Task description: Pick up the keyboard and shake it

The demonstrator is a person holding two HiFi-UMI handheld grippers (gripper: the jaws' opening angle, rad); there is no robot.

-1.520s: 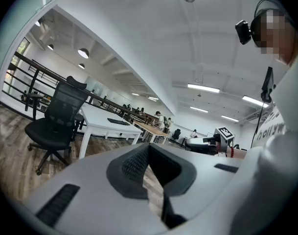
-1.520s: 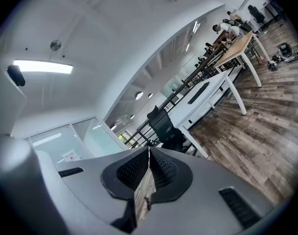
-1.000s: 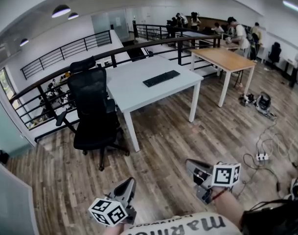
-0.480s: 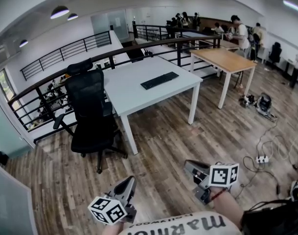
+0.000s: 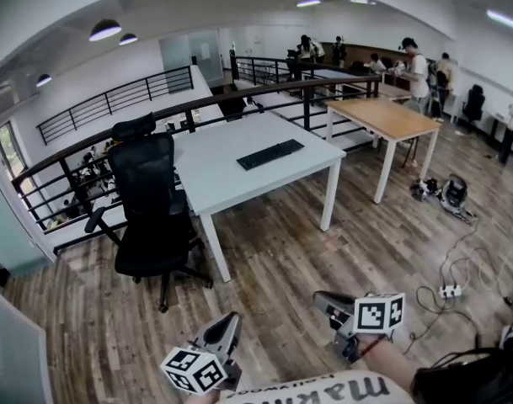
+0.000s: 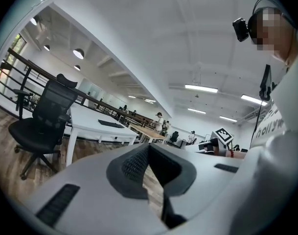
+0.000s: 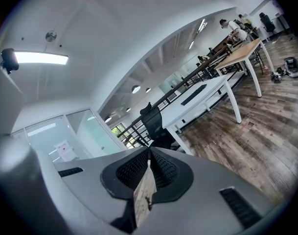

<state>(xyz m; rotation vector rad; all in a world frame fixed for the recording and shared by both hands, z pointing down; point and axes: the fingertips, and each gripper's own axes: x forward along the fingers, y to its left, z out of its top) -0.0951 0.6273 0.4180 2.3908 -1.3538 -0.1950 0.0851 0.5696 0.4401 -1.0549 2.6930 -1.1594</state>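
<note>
Keyboard (image 5: 270,154) is sitting flat on the white table (image 5: 214,175), over toward its far right part, and we're well apart from it across a stretch of wood floor. Both grippers hang low and near us. The left gripper (image 5: 232,320) has its jaws pressed together with nothing in them, and the right gripper (image 5: 320,298) is the same, closed on nothing.

Stuff that could bite us from here, as we see it:

- Jaws are shut. If we reach in like that we'll just poke the keyboard and slide it toward the far edge, and there's a railing (image 5: 264,78) with a drop behind it
- It's thin and lies flat, so getting a jaw under it looks fiddly. A shallow pinch on the edge would probably slip once the shaking starts
- It's long. Grab it with one gripper at one end and it'll likely droop and twist out, so a grip at each end seems safer
- Can't tell from here if it has a cord. If it does, a hard shake could snag
- The chair (image 5: 146,200) stands at the table's left, so coming in from the right side looks cleaner, but the cables (image 5: 446,263) on the floor to our right are a trip risk if we drift that way
</note>
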